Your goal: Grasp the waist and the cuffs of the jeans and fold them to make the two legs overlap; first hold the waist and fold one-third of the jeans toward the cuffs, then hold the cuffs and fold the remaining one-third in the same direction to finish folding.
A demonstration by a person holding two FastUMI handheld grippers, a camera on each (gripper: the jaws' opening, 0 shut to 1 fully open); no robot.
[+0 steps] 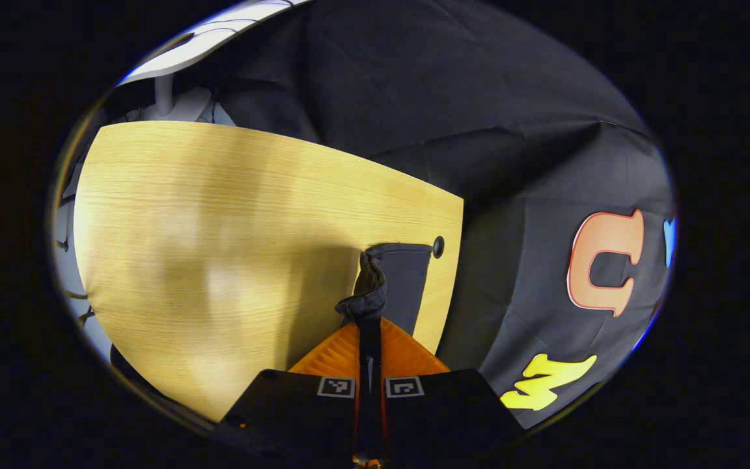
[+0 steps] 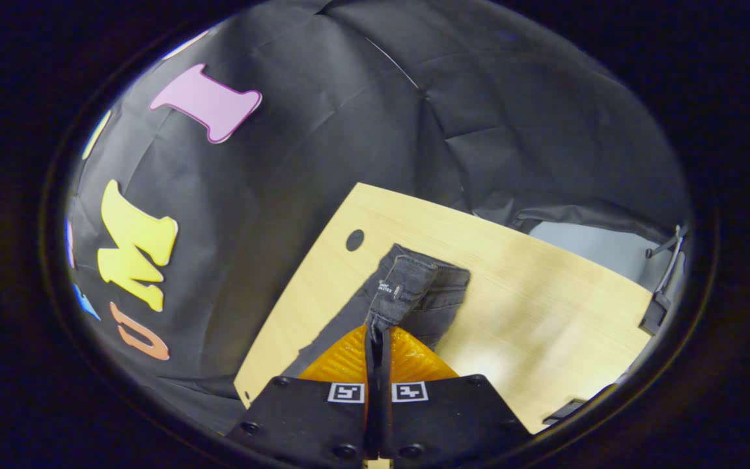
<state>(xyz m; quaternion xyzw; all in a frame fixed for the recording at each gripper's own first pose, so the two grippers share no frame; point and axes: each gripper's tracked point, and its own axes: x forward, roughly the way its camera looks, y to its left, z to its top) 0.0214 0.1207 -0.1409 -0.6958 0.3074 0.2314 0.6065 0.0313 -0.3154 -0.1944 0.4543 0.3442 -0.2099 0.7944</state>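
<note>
Left gripper [image 1: 370, 326] we see clamped on jeans [image 1: 401, 280] hem | right gripper [image 2: 378, 339] clamped on waistband | both above wooden table [image 1: 219, 228]

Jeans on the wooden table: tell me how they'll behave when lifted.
The jeans are probably floppy: the denim bunches and droops where each gripper's jaws pinch it. Likely heavyish for cloth, given the thick doubled layers. Unlikely to slip; the left gripper holds a crumpled wad.

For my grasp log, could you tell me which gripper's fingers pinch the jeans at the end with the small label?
The right gripper: its fingers hold the jeans by the labelled end; the left gripper pinches plain bunched denim.
</note>
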